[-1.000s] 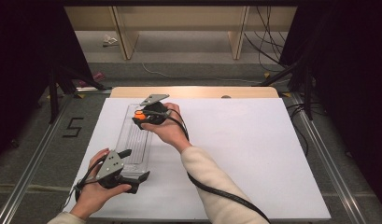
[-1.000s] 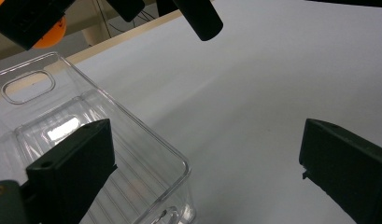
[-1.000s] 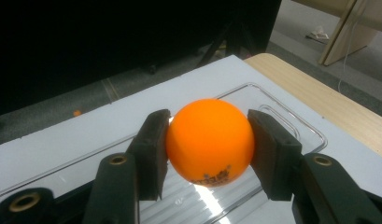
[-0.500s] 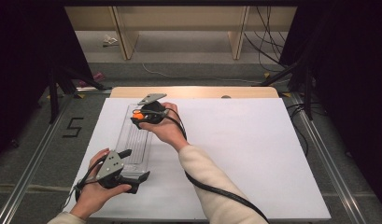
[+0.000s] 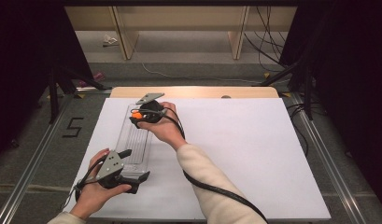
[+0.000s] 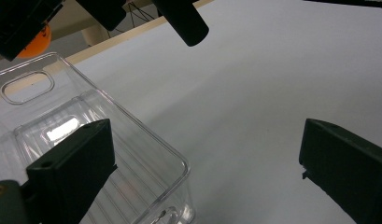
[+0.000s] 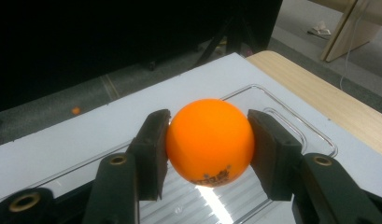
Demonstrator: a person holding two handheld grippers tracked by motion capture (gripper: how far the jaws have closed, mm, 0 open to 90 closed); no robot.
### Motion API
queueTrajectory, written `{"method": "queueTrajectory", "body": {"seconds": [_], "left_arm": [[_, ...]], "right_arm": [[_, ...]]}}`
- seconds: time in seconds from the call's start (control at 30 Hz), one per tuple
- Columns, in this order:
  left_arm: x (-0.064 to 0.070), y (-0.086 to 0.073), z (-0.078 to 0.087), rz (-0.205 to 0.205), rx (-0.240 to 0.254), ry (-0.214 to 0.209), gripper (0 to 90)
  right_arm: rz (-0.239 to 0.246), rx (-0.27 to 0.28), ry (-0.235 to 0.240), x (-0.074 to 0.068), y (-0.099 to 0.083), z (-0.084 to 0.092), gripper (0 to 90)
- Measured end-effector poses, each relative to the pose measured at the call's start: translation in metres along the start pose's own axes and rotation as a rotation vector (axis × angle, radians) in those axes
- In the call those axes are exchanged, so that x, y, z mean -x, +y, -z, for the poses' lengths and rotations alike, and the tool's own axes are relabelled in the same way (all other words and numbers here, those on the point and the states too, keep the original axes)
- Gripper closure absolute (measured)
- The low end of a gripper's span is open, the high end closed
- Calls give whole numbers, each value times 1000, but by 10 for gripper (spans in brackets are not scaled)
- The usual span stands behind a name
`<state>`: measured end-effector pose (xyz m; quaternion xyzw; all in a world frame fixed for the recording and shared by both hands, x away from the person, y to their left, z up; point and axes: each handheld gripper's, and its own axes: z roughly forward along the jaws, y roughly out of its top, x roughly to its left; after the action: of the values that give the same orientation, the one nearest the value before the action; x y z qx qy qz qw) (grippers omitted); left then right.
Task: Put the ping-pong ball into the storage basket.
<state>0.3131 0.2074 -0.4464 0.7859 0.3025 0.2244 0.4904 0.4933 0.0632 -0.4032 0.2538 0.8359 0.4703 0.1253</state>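
Right gripper (image 7: 208,144) clamped on orange ball (image 7: 209,141), above clear tray (image 5: 135,140) far end, 11 o'clock on table (image 5: 254,154). Left gripper (image 6: 205,172) agape at tray near end, 7 o'clock.

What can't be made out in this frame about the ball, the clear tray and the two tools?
- Orange ball: print cut off at its underside, unreadable, right gripper view.
- Clear tray: near end hidden by the left tool, high view; contact there can't be told.
- Left tool: left gripper view, jaws wide apart, tray beside one jaw; touching unclear.
- Right tool: pads too small, high view.
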Motion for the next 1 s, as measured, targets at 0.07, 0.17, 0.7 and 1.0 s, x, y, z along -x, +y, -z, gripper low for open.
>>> {"method": "queueTrajectory", "body": {"seconds": [0.07,0.17,0.7,1.0], "left_arm": [[0,0,0,-4,0,2,31],[0,0,0,-1,-1,0,31],[0,0,0,-3,0,-1,31],[0,0,0,-5,0,-2,31]], "right_arm": [[-1,-1,0,0,0,-1,515],[-1,-2,-2,1,0,-2,514],[4,-14,-6,0,2,-7,515],[-4,-25,-10,3,-1,-11,514]]}}
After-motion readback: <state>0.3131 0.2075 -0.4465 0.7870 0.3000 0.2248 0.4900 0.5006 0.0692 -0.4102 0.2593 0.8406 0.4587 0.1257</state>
